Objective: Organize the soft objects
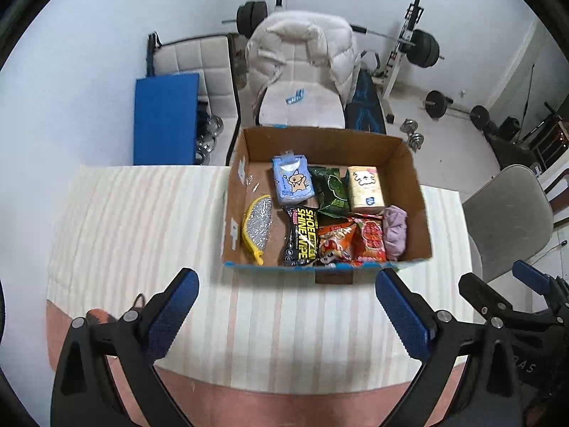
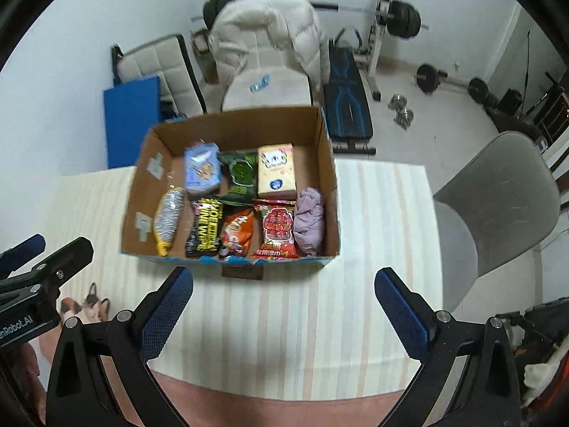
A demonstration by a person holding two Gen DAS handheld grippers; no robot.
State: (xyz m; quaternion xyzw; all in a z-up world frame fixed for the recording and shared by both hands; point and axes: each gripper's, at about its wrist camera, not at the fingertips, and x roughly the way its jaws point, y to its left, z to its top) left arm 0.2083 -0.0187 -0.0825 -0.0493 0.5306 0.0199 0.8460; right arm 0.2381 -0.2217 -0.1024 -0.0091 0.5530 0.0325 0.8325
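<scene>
A cardboard box is seen on the striped tabletop. Inside it a black pack marked "SHOE SHINE WIPE" is laid among snack bags, tissue packs and a purple cloth. The left hand-held gripper and the right hand-held gripper are both held released before the box, nothing grasped.

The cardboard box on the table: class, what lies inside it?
The cardboard box holds a blue tissue pack, green packet, cream tissue pack, lilac cloth, two red snack bags, black wipes and a scourer. Anything beneath them is hidden.
</scene>
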